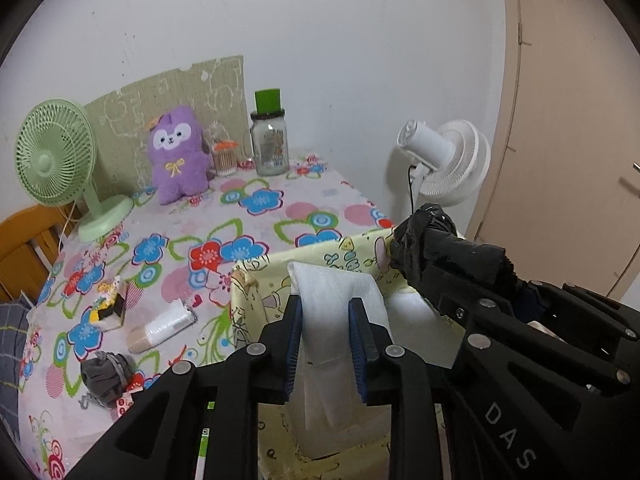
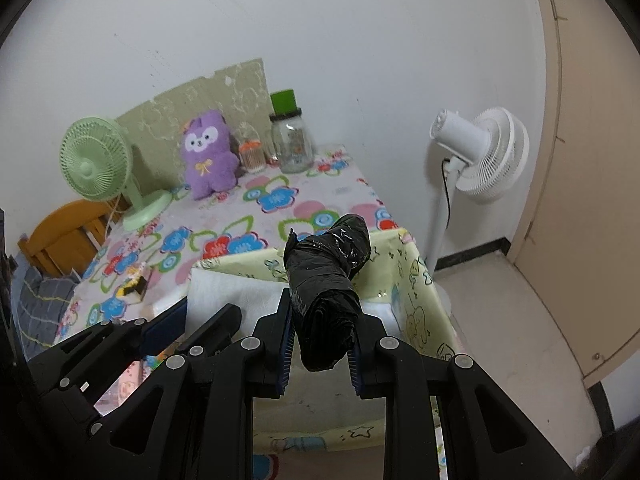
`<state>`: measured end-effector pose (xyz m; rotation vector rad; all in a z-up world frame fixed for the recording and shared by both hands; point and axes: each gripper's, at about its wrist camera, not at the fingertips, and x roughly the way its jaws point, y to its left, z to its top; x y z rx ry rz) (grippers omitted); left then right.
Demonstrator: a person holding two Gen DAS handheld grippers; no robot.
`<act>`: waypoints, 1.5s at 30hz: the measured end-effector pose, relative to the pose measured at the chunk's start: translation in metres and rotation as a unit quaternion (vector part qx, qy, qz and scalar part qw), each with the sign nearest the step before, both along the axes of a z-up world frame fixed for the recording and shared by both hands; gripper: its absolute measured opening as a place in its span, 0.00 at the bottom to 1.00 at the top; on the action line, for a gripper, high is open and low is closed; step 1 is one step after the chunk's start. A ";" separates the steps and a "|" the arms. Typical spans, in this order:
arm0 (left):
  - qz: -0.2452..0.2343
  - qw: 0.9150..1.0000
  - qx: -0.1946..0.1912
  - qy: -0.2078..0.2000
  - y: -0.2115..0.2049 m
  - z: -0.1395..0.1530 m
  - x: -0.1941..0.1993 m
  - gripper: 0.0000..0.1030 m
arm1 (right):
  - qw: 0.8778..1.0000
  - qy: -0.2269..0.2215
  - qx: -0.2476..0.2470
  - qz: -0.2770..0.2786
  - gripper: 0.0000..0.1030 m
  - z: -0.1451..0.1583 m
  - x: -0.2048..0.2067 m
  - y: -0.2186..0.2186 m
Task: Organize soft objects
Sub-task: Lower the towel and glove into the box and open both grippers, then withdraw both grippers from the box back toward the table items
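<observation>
My left gripper (image 1: 326,312) is shut on a folded white cloth (image 1: 338,304) and holds it over the open yellow cartoon-print fabric bin (image 1: 256,292). My right gripper (image 2: 322,312) is shut on a black plastic-bag roll (image 2: 328,276) and holds it above the same bin (image 2: 416,312). In the left wrist view the right gripper with the roll (image 1: 428,244) is just to the right. On the floral tablecloth (image 1: 260,216) lie a white and beige roll (image 1: 162,330), a grey sock bundle (image 1: 105,376) and a small yellow toy (image 1: 108,306). A purple plush (image 1: 178,154) sits at the back.
A green desk fan (image 1: 60,160), a glass jar with a green lid (image 1: 270,136) and a small cotton-swab jar (image 1: 224,156) stand at the table's back. A white standing fan (image 2: 476,156) is on the floor at the right, near a beige door (image 2: 592,160). A wooden chair (image 1: 24,248) is at the left.
</observation>
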<state>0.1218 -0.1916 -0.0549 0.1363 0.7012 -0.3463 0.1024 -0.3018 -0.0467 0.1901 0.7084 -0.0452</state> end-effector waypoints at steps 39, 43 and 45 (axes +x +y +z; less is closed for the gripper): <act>-0.003 1.000 0.000 -0.002 0.019 0.017 -0.030 0.97 | 1.000 -0.006 -0.005 -0.017 0.88 0.013 -0.021 0.016; -0.001 1.000 -0.003 -0.008 0.027 0.022 -0.040 0.97 | 1.000 -0.012 -0.010 -0.012 0.88 0.019 -0.030 0.024; 0.001 1.000 -0.004 -0.014 0.030 0.024 -0.044 0.97 | 1.000 -0.018 -0.011 -0.011 0.89 0.023 -0.034 0.028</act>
